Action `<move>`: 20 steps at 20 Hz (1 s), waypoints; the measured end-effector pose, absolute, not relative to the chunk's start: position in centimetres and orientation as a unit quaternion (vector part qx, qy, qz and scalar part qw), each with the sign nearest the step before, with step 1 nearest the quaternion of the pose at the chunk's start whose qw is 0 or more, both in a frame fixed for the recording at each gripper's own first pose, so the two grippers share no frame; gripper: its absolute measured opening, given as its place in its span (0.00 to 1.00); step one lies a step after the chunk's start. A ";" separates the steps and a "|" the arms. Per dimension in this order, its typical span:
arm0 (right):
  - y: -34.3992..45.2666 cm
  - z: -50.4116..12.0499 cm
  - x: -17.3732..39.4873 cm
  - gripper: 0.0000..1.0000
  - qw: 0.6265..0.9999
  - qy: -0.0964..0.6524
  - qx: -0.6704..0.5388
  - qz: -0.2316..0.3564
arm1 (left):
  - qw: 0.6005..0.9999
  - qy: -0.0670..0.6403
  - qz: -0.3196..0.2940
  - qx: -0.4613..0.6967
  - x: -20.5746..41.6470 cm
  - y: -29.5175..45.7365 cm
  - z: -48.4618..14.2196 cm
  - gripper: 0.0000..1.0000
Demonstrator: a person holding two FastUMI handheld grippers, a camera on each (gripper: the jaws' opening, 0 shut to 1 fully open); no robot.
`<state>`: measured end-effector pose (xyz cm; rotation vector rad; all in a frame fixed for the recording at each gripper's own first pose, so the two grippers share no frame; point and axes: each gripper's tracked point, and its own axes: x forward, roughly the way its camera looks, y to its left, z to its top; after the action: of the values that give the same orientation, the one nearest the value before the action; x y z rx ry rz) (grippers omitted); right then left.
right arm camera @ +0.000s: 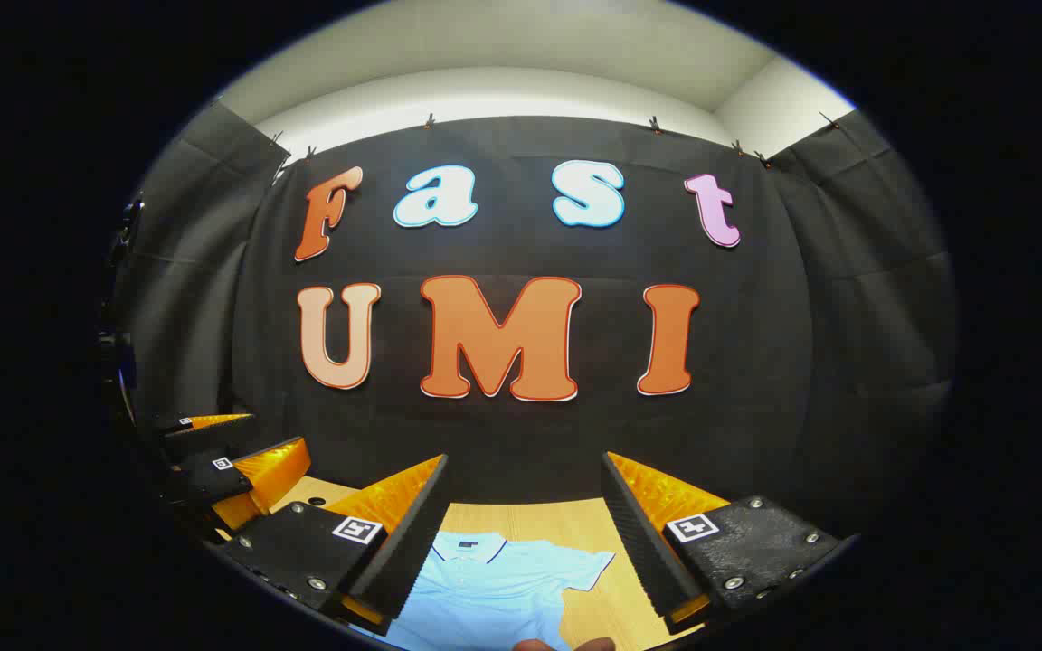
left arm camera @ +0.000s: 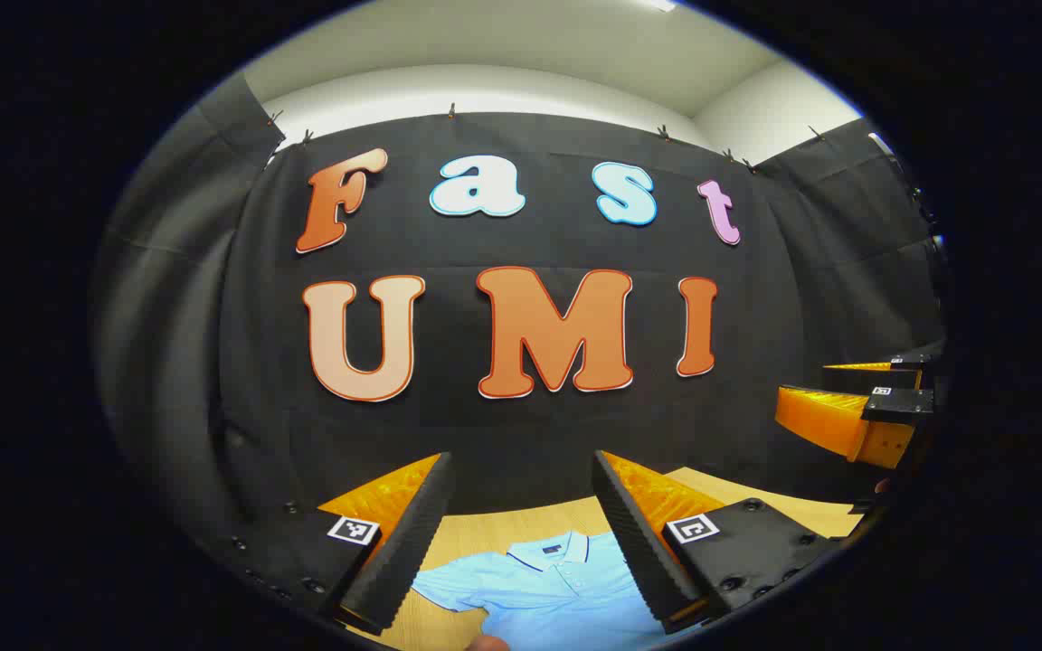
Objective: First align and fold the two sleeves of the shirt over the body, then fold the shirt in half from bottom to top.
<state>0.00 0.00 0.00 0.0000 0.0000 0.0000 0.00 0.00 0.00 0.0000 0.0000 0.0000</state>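
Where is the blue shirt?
The shirt lies flat on the wooden table, low in both gripper views, between each gripper's open fingers, collar toward the wall.

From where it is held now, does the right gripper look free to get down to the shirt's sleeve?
Probably yes. The right gripper is open above the light blue shirt, whose sleeve lies flat on the wooden table with nothing over it.

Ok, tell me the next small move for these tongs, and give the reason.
Probably lower both tongs toward the shirt's sleeves. The left tongs and right tongs both stand open and raised, pointing at the booth wall, holding nothing. The shirt lies flat on the wooden table, collar toward the wall, with its sleeve spread out to the side, so no sleeve looks folded yet.
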 end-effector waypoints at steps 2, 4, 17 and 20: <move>0.3 0.0 0.1 0.99 1.000 -0.005 -0.006 0.004 | 1.000 -0.001 0.004 -0.002 -0.2 -0.1 0.2 1.00; 0.3 -0.4 0.4 0.98 1.000 -0.002 -0.012 0.013 | 1.000 -0.004 0.007 0.003 0.1 -0.5 0.1 0.99; -3.2 -3.1 5.5 0.99 0.999 0.041 -0.018 0.027 | 0.999 -0.011 0.030 0.029 2.8 -4.1 1.1 1.00; -4.6 -6.1 6.9 0.99 0.996 0.086 -0.025 0.016 | 0.999 -0.014 0.026 0.033 2.8 -4.8 1.0 1.00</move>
<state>6.85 -4.59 -6.11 -0.0491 0.1724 0.0325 2.84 -4.80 1.00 0.0651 -0.0271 0.0517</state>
